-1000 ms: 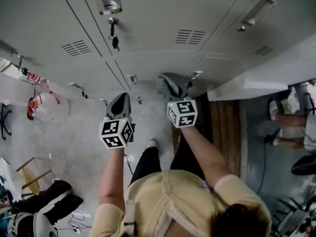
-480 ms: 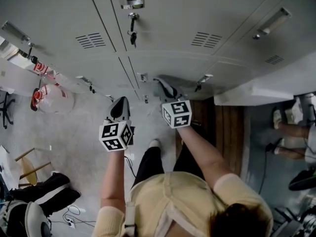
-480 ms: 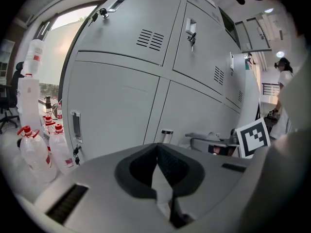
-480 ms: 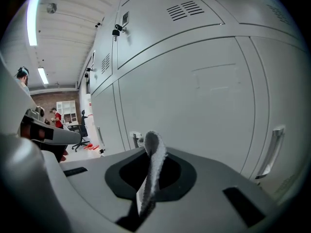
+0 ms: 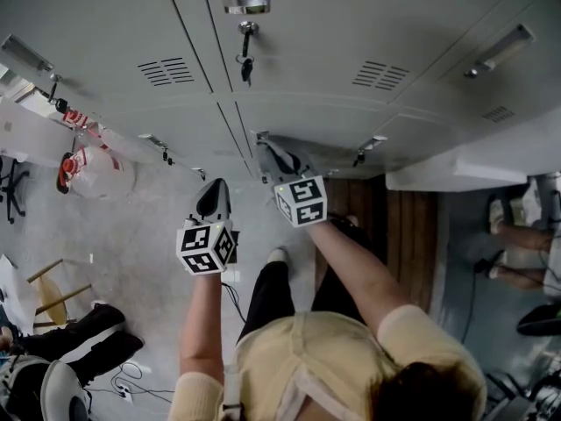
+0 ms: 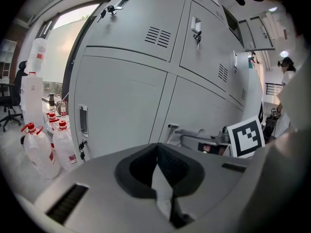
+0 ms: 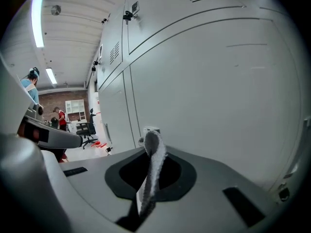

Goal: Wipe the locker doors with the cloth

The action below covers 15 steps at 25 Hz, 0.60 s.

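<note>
Grey locker doors (image 5: 351, 33) fill the top of the head view. My right gripper (image 5: 272, 155) is shut on a grey cloth (image 5: 282, 161) and presses it to a lower locker door (image 5: 324, 121), close to the seam between two doors. In the right gripper view the cloth (image 7: 151, 161) stands as a thin strip between the shut jaws, with the door (image 7: 218, 96) right behind it. My left gripper (image 5: 214, 189) hangs lower and to the left, off the lockers, shut with nothing in it. From the left gripper view (image 6: 157, 148) I see the lockers (image 6: 121, 106) ahead.
Keys (image 5: 246, 63) hang from a lock above the right gripper. A clear bag of water bottles (image 5: 88, 169) sits on the floor at left, the bottles (image 6: 41, 144) also visible beside the lockers. An open locker door (image 5: 473, 169) juts out at right. Another person's legs (image 5: 517, 226) are at far right.
My right gripper has slid left along the lower locker door with the cloth, toward the door seam. The left gripper has stayed about where it was.
</note>
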Available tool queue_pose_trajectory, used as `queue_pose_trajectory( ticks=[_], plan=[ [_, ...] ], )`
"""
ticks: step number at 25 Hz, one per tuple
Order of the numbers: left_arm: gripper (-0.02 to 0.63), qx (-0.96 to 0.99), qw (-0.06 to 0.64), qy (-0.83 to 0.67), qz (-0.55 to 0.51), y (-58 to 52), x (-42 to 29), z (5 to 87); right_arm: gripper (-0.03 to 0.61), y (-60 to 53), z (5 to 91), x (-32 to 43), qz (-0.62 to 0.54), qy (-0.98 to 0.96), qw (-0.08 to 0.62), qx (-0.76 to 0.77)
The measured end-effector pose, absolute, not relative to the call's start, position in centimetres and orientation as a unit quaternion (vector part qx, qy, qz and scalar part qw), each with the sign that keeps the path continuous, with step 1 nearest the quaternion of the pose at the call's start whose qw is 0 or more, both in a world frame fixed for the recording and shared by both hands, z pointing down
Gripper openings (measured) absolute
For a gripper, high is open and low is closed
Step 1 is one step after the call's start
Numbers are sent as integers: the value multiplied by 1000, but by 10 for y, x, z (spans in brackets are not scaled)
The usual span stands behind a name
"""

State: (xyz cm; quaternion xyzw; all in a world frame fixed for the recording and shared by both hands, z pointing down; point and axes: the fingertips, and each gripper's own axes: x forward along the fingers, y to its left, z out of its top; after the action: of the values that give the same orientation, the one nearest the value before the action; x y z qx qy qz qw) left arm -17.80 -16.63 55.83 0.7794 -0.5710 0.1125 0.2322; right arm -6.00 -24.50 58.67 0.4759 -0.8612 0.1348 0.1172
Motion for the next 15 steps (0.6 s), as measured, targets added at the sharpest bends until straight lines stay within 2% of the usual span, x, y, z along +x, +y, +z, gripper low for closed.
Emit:
queue_pose_trajectory(
  ticks=[15],
  plan=[
    [3, 779, 241, -568, 111, -173, -179, 576, 15, -255, 599, -80, 112, -875, 120, 456]
  ],
)
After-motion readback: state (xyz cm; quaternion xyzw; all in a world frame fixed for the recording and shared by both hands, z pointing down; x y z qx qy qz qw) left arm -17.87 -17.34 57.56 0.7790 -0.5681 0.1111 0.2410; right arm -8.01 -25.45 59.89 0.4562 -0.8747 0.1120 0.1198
